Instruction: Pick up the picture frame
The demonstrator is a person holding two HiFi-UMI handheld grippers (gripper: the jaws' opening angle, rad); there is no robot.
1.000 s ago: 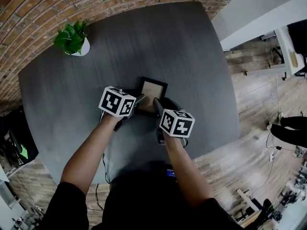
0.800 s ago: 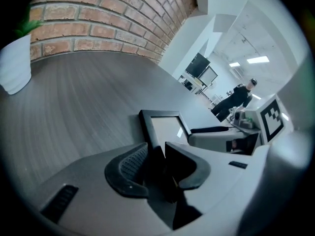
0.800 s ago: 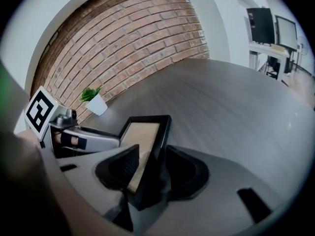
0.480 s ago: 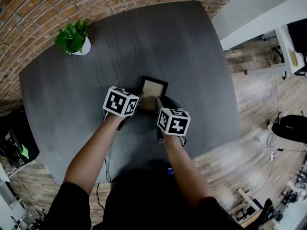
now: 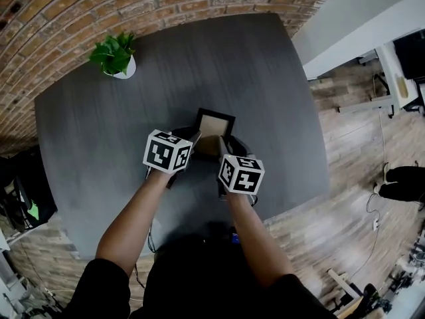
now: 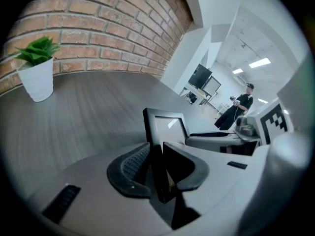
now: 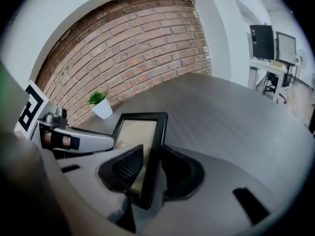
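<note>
My left gripper (image 6: 156, 156) pinches one side edge of the picture frame (image 5: 214, 125). My right gripper (image 7: 147, 168) is closing its fingers (image 7: 125, 168) on the other edge. The picture frame is between them, by the near side of the surface (image 5: 279, 78). I should squeeze evenly, keep both sides level, and lift slowly so it can't slip.

Head view: picture frame (image 5: 214, 121) btm edge hidden from me; person (image 5: 402, 176) at rt edge cut off, too small.

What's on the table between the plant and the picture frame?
Nothing: bare table between plant and frame, seen in the head view.
</note>
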